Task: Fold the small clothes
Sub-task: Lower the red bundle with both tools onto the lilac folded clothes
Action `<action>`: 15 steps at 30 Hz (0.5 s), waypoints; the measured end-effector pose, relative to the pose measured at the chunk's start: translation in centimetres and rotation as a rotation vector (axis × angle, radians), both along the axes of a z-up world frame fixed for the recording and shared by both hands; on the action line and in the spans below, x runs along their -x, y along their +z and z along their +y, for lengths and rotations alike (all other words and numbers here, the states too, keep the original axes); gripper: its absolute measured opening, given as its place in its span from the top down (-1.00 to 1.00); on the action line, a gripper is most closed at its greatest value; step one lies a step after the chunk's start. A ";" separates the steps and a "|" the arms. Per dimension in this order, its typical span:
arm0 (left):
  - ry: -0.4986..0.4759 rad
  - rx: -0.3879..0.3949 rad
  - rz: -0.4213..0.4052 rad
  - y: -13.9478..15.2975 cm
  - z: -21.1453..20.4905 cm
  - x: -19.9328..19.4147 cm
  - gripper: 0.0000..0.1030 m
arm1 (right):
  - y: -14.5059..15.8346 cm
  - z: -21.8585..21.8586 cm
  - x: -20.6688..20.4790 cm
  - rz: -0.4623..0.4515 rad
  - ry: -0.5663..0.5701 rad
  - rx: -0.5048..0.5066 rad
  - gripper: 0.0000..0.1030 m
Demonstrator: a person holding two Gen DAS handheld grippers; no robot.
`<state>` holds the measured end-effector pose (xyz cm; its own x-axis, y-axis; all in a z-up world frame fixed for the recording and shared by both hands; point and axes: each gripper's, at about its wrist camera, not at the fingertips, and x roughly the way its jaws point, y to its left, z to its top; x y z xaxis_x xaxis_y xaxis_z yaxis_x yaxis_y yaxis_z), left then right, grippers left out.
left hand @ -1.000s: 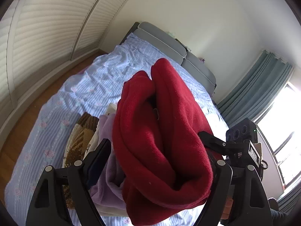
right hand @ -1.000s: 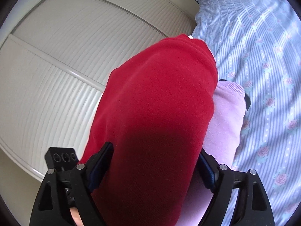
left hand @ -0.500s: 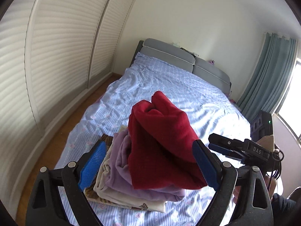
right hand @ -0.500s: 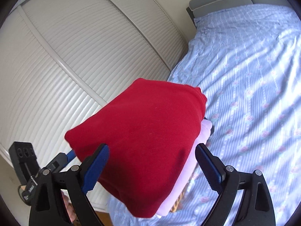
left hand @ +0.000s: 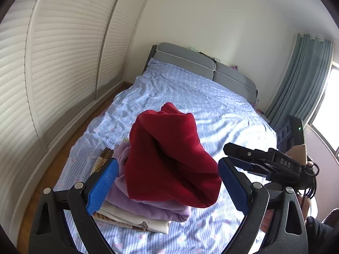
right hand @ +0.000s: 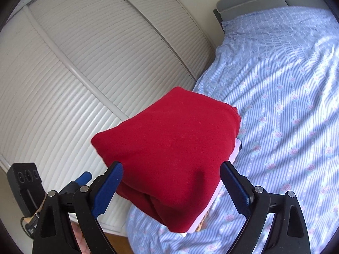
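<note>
A folded red garment [left hand: 169, 158] lies on top of a stack: a lilac piece [left hand: 152, 207], a cream piece [left hand: 135, 220] and a brown patterned one [left hand: 101, 160] at the bottom. The stack rests on the blue flowered bed sheet [left hand: 211, 105]. My left gripper [left hand: 167, 162] hovers just short of the stack; its jaws are opening, and neither pad touches the cloth. In the right wrist view the red garment [right hand: 173, 148] fills the middle, with a lilac edge [right hand: 235, 152] beneath it. My right gripper [right hand: 171, 166] stands open in front of it, pads apart from the cloth.
The right gripper [left hand: 229, 154] shows side-on at the right of the left wrist view. A grey headboard [left hand: 203, 65] closes the far end of the bed. White slatted doors [right hand: 84, 74] run along the left past a strip of wooden floor [left hand: 63, 158]. Teal curtains [left hand: 300, 80] hang at the right.
Both grippers have let go of the red garment, widened their jaws and drawn back and upward. The garment now rests on the stack.
</note>
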<state>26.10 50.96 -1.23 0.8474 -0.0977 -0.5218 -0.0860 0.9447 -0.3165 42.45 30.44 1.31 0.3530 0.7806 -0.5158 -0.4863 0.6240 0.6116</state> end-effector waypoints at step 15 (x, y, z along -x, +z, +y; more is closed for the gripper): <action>-0.026 0.003 -0.013 0.1 -0.5 -1.1 -0.86 | -3.4 -1.9 -2.0 0.143 0.022 -0.142 -0.82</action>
<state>27.15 50.51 -1.12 0.8513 -0.1217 -0.5104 -0.0572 0.9455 -0.3207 44.45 28.53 -2.12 0.2655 0.8561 -0.4434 -0.4008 0.5163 0.7568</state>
